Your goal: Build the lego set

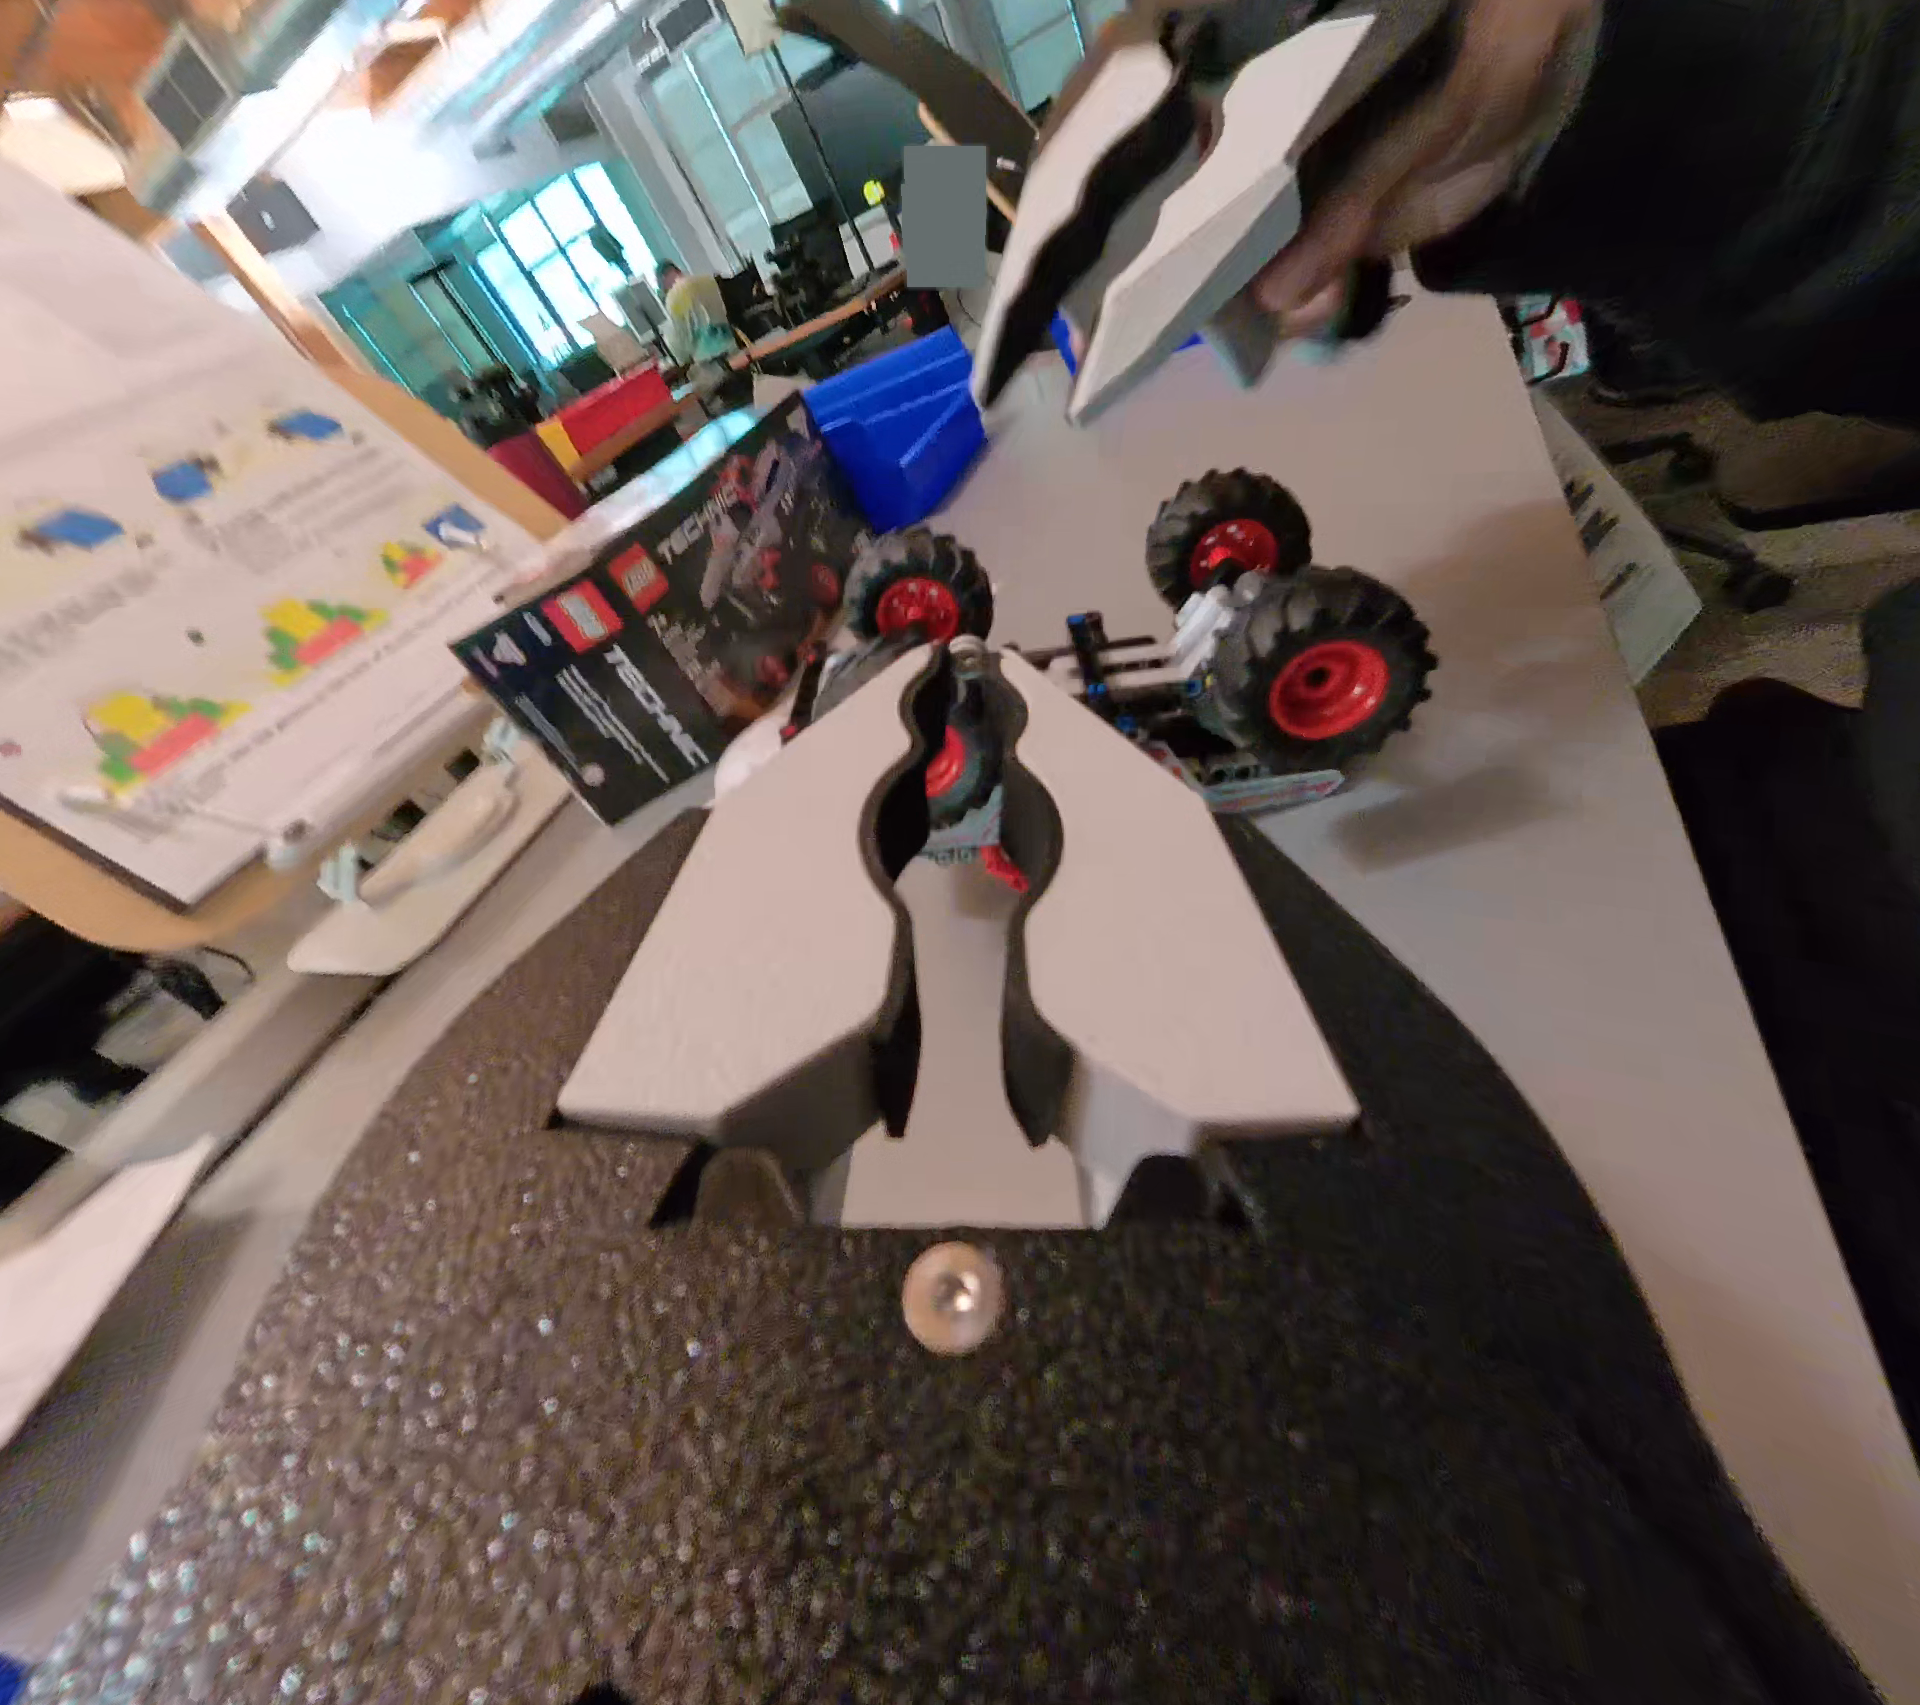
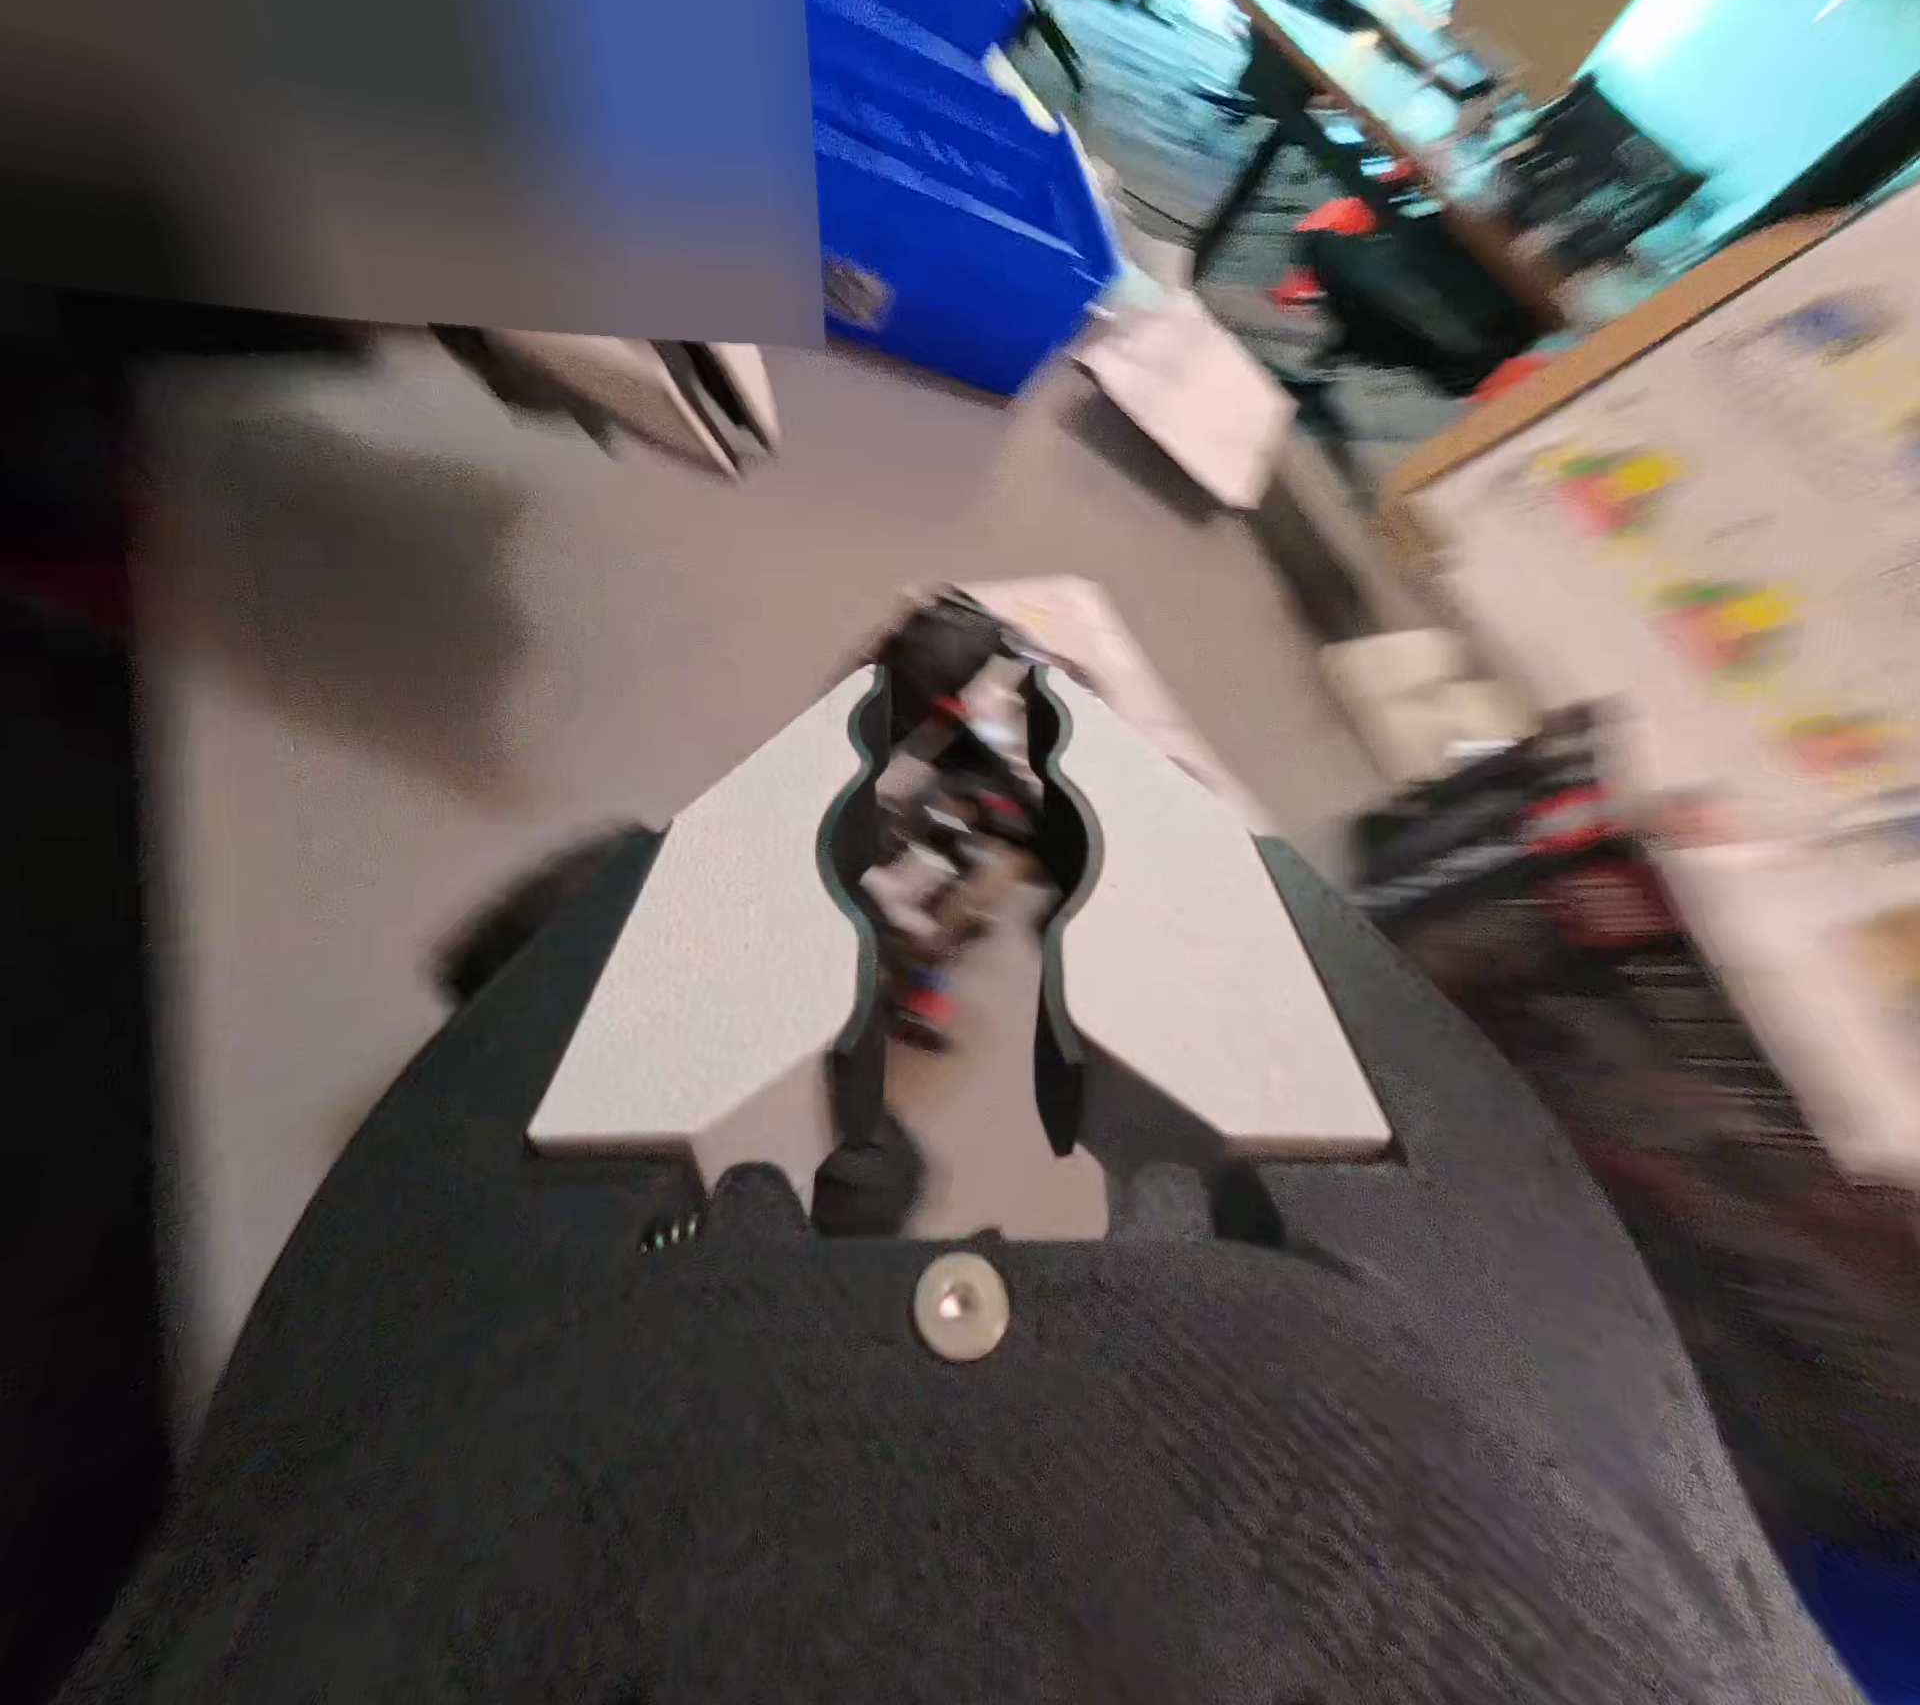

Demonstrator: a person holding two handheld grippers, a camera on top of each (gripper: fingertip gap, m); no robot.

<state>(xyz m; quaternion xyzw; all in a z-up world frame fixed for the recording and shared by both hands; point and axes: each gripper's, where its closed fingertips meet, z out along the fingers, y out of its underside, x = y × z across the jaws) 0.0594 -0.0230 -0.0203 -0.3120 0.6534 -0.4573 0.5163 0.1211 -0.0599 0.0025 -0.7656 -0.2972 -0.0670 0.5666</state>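
Lego truck (image 1: 1226, 668), partly built, lies mid-bench near the set box (image 1: 665, 647). Left gripper (image 1: 961, 668) jaws nearly closed, empty as far as visible, aimed at its wheel. Right gripper (image 1: 1029, 398) raised, jaws slightly apart, empty. Advice: steady the chassis before pressing parts.

One toy truck chassis (image 1: 1174, 699) on the bench (image 1: 1475, 980), with four black tyres on red hubs showing. One printed set box (image 1: 665, 658). One blue bin (image 1: 894, 440). One board of brick diagrams (image 1: 208, 575). Two tools: left tool (image 1: 961, 668), right tool (image 1: 1039, 398). Right wrist view too blurred for counting.
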